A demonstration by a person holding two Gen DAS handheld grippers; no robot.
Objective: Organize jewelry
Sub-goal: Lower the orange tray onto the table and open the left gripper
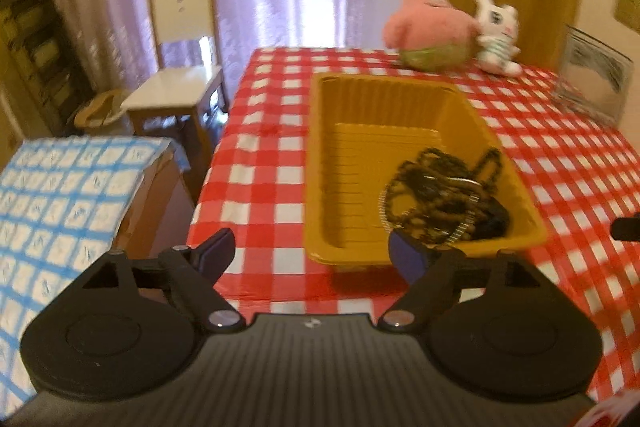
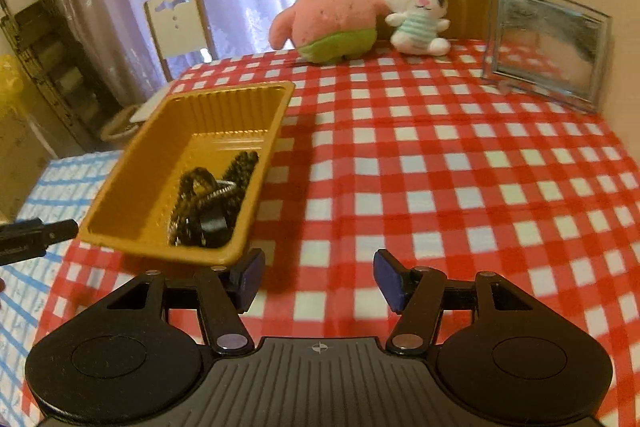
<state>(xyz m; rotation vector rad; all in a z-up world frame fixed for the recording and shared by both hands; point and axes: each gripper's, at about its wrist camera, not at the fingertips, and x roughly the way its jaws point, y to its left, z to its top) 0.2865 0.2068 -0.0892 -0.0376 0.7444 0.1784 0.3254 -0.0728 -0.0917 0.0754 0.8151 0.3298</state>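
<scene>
- My left tongs stand wide apart, nothing between the blue pads; they hang over the near left edge of the table, just short of the yellow tray.
- My right tongs are wide too, empty, over bare checked cloth to the right of the tray.
- Table edge: the red checked cloth drops off on the left; beside it sits a lower surface in blue checked cloth, and a white chair stands beyond.
- Open room: a broad bare stretch of cloth lies between the tray and the picture frame at the far right.
- Far edge holds a pink star toy and a white bunny toy, touching each other, well apart from the tray.
- The tray is long and rectangular, its long axis running from near me toward the far edge of the table.
- The jewelry sits inside it, a tangled heap of dark bead strands with a silvery coil, bunched in the near right corner; the far half of the tray is bare.
- One beaded loop leans up the tray's right wall; single pieces are too blurred to separate.
</scene>
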